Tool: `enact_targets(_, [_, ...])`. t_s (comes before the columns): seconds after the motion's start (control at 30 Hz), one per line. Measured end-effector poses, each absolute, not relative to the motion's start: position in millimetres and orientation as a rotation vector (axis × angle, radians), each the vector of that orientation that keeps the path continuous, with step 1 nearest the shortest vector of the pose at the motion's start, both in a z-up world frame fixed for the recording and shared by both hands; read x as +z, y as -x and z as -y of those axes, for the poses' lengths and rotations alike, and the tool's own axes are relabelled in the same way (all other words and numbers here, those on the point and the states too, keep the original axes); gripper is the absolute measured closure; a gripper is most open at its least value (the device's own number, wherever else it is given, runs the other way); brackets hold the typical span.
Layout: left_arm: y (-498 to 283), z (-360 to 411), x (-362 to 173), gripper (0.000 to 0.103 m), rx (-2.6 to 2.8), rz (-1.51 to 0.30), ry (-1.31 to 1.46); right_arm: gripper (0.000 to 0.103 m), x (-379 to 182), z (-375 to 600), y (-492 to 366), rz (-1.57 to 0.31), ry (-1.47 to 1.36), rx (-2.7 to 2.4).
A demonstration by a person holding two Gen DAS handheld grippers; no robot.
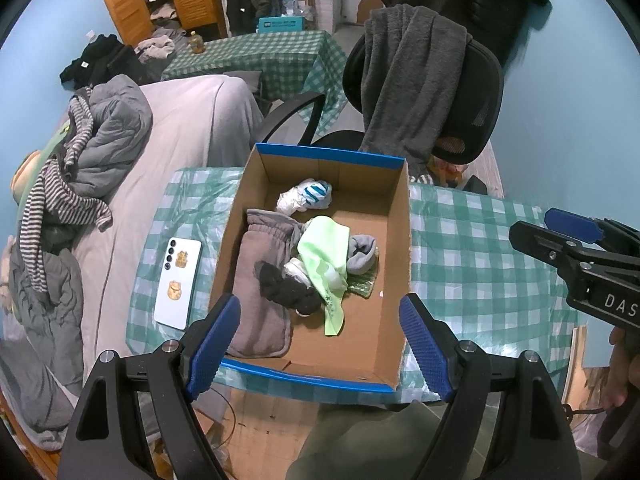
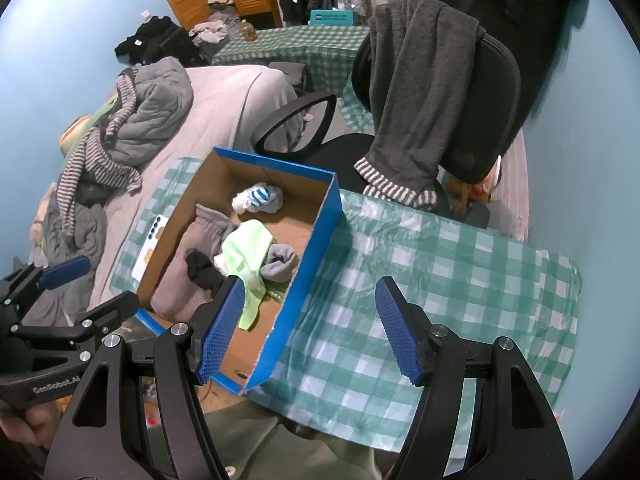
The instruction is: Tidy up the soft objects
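- Cardboard box [image 1: 400, 216] with blue rim sits on the checked tablecloth [image 1: 472, 248]; inside lie a grey folded garment [image 1: 260, 280] at the left, a black sock [image 1: 288, 288], a light green cloth [image 1: 324, 252], a grey sock [image 1: 362, 254] and a white-and-blue sock ball [image 1: 306, 196] at the far end
- Left gripper [image 1: 320, 344] hovers above the near rim of the box, jaws spread wide, holding nothing
- Right gripper [image 2: 310, 328] hangs just right of the box over bare cloth, likewise wide apart and empty
- Judgement: the table's soft items look gathered already; this seems a late or finishing stage
- Next move likely calls for tidying the heap inside, or fetching another soft piece from beyond the table
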State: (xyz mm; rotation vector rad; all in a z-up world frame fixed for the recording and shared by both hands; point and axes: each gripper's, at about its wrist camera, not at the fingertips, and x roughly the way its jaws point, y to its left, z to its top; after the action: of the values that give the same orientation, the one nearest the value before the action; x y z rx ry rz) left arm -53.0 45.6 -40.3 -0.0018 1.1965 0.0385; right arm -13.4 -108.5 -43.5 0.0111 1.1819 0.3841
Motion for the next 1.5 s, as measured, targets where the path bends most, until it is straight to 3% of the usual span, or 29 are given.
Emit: enact_targets(1.5, [60.0,-30.6,-41.4,0.02,0.069,-1.218,0.048,0.035,-43.3,111.4,13.0,-1.183,-0.007,0.392])
